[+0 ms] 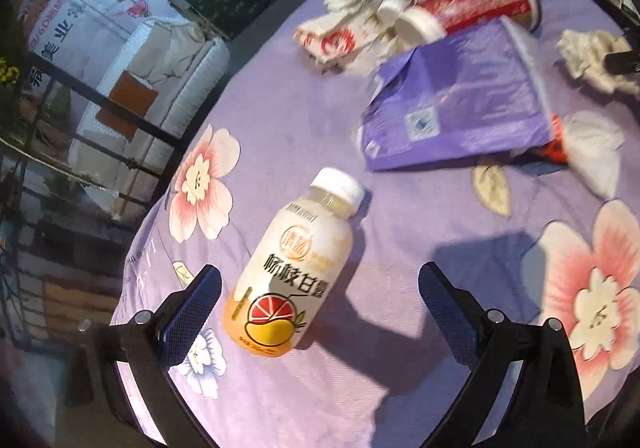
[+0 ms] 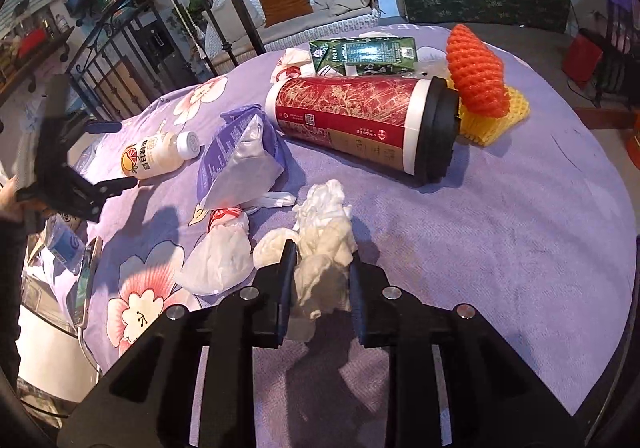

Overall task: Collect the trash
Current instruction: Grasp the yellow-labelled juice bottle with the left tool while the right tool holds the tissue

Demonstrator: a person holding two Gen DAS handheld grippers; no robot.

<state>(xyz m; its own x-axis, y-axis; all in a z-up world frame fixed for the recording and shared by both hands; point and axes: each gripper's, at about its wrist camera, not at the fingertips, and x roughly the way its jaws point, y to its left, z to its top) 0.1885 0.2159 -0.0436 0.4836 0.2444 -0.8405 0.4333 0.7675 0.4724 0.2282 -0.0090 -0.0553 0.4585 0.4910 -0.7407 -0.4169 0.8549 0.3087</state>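
A small juice bottle [image 1: 296, 268] with a white cap lies on its side on the purple flowered tablecloth [image 1: 400, 328]. My left gripper [image 1: 320, 272] hovers over it, open, with one blue pad on each side and neither touching. The right wrist view shows the same bottle [image 2: 160, 156] and the left gripper [image 2: 122, 154] at far left. My right gripper [image 2: 322, 256] is shut on a crumpled white tissue [image 2: 324, 240], which bulges out between and beyond the pads. Seen from the left wrist, this tissue [image 1: 592, 52] is at the right edge.
More litter lies on the table: a purple foil bag [image 2: 240, 152], a tipped red paper cup [image 2: 352, 128] with a black lid, a green carton [image 2: 368, 54], orange foam netting [image 2: 476, 72] and a white wrapper [image 2: 224, 256]. A phone [image 2: 86, 280] rests at the left table edge.
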